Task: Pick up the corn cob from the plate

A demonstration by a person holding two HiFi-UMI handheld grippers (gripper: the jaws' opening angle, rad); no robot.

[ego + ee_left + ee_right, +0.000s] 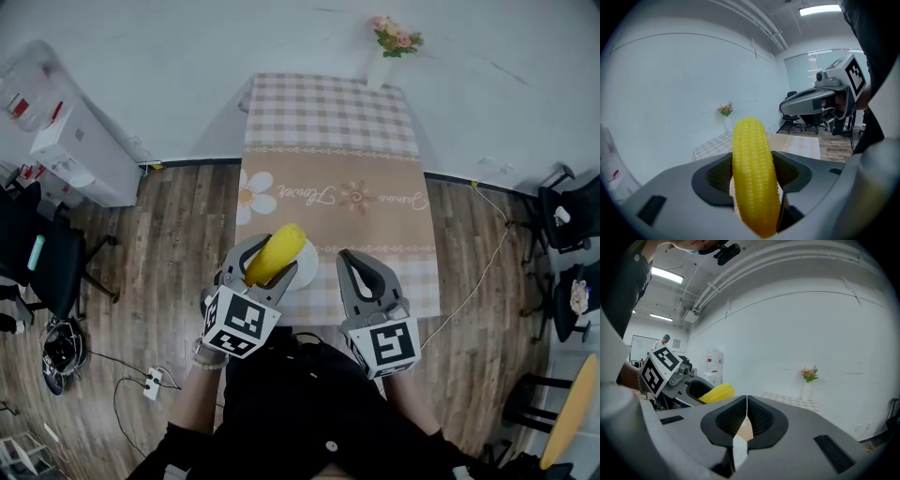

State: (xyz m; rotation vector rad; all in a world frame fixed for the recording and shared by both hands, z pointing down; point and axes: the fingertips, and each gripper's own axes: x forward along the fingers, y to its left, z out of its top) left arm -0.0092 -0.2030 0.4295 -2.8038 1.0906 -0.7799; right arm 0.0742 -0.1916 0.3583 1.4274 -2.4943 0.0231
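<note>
The left gripper (271, 262) is clamped on a yellow corn cob (278, 251). In the left gripper view its two dark ribbed pads press on the cob's flanks, and the cob stands almost upright between them with its rounded tip rising well above the jaws. In the head view the cob slants across this gripper. It lies over the left part of a round white plate (307, 271), which sits near the close edge of a long table (375, 220). The cob's lower end is hidden by the gripper, so I cannot tell whether it touches the plate. The table is covered by a beige-and-white checked cloth with a tan band across the middle, and the band is printed with a white daisy (253, 195). At the far end, against the pale wall, stands a slim white vase of pink flowers (381, 64). The right gripper (746, 414) holds nothing. Its jaws meet in a thin line with only a sliver of the tan cloth showing through. It hovers just to the right of the plate, close beside the left gripper but apart from it. The right gripper view shows the cob's yellow tip poking out of the other gripper off to the left. The person wears black. Around the table is dark wooden plank floor (178, 253), with a white cabinet (80, 150) to the left and black office chairs (567, 211) at the right edge.
</note>
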